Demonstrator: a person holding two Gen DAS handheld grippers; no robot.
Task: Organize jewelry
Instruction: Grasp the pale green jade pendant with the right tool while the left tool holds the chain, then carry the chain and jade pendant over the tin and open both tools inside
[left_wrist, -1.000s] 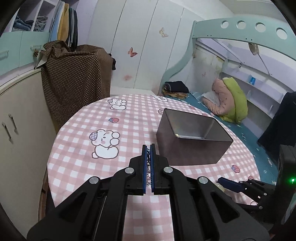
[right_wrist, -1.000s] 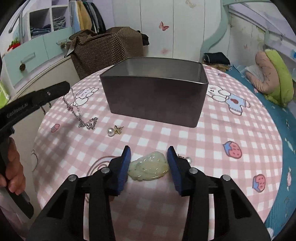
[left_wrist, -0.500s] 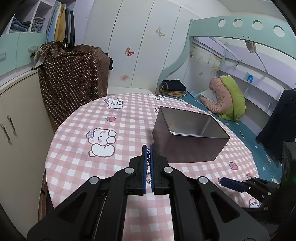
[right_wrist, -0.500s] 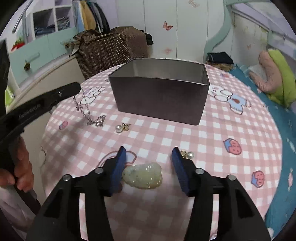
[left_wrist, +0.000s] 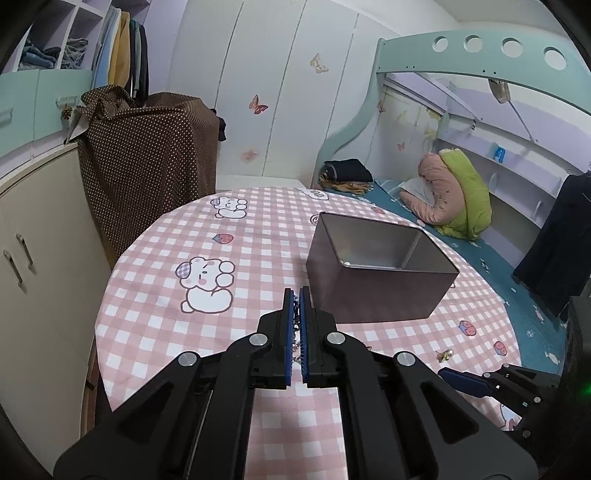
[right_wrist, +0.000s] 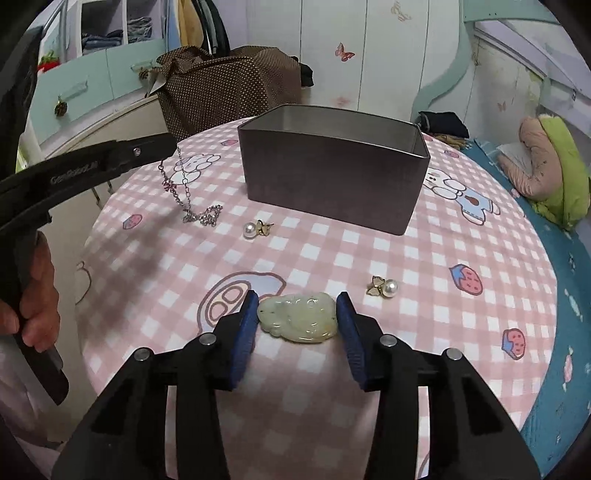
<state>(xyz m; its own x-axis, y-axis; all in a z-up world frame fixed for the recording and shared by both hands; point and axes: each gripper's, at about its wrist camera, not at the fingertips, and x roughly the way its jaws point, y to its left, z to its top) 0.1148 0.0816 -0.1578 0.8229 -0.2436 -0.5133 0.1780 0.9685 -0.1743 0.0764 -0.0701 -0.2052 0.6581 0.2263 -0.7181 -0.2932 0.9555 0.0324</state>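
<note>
My left gripper (left_wrist: 296, 299) is shut on a silver chain necklace (right_wrist: 184, 188), which hangs from it with its pendant end resting on the table. The gripper (right_wrist: 162, 142) is up and to the left of the open metal tin (right_wrist: 334, 162). The tin (left_wrist: 376, 275) looks empty. My right gripper (right_wrist: 297, 312) is open around a pale green jade pendant (right_wrist: 298, 323) lying on the table, one finger on each side. Two pearl earrings lie loose: one (right_wrist: 256, 229) in front of the tin, one (right_wrist: 384, 287) right of the jade.
The round table (right_wrist: 461, 240) has a pink checked cloth with cartoon prints. A brown dotted bag (left_wrist: 147, 162) stands behind it on the left beside a cabinet (left_wrist: 33, 240). A bed (left_wrist: 461, 199) lies to the right.
My left gripper has lifted higher with the necklace, so more chain hangs free. My right gripper has opened slightly and the jade pendant lies between its fingers again after a backward shift.
</note>
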